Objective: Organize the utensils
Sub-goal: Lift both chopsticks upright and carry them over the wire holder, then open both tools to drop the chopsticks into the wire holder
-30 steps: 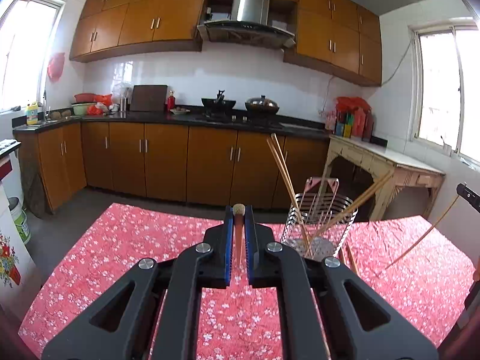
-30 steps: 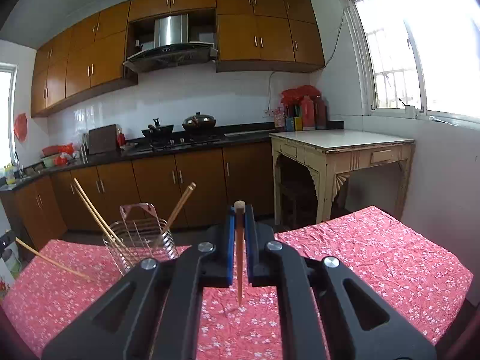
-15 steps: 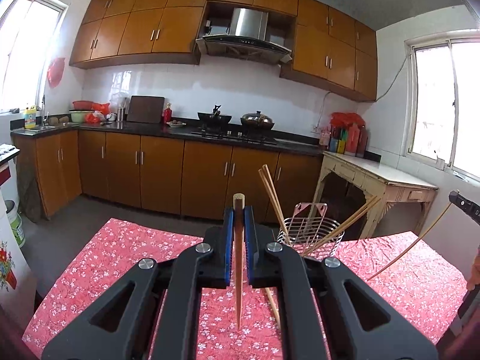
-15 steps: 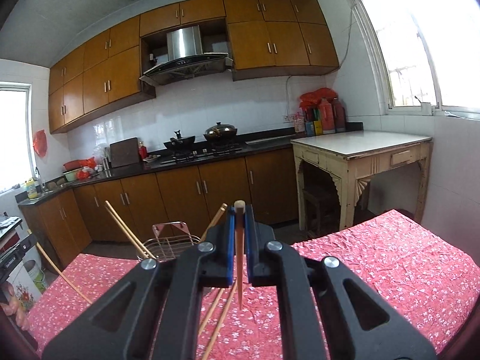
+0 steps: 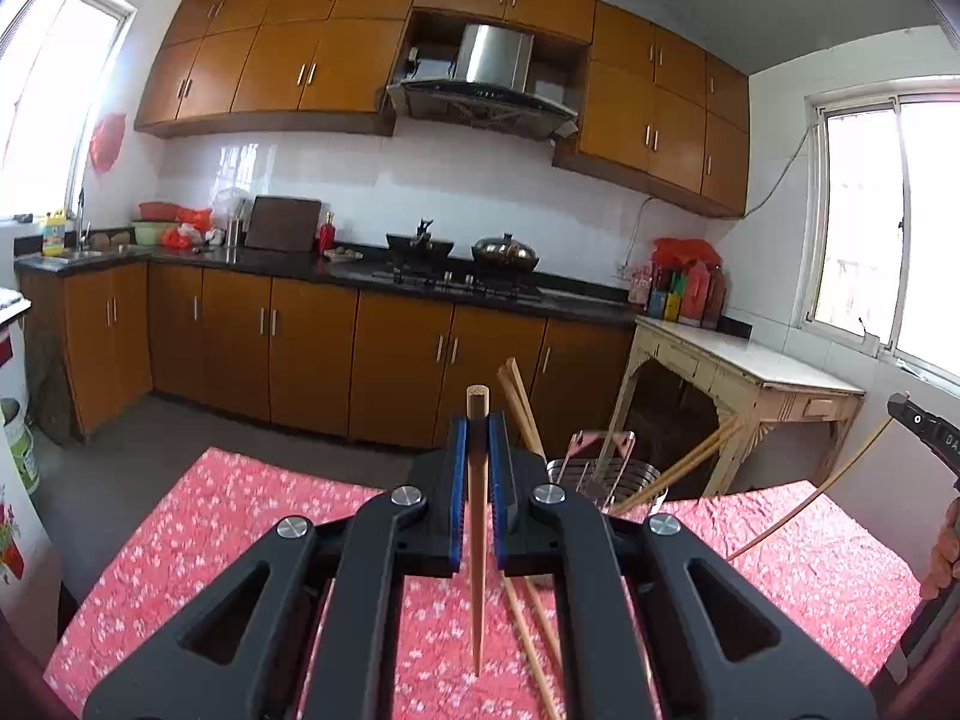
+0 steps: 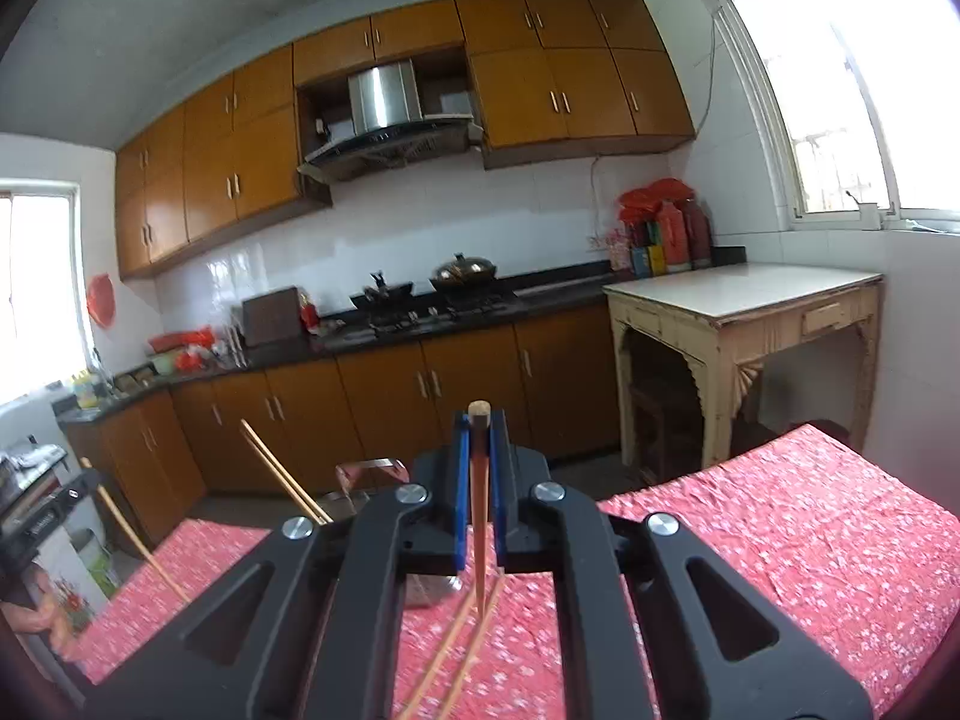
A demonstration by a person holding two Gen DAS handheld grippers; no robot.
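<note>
Left wrist view: the left gripper (image 5: 478, 438) was clamped on one chopstick (image 5: 477, 540), which stood upright between the blue fingers (image 5: 458, 480), tip hanging above the red surface (image 5: 240, 516). The wire holder (image 5: 606, 471), with chopsticks leaning in it, stood toward the far edge; two loose chopsticks (image 5: 528, 642) lay below.
Right wrist view: the right gripper (image 6: 478, 438) was closed on another chopstick (image 6: 479, 540), also upright. The holder (image 6: 360, 486) sat to its left, mostly hidden.
Step in hand: carrying, judged; both sticks were clear of the surface.
Next move: each tip probably needed bringing over the holder's rim, then releasing.
</note>
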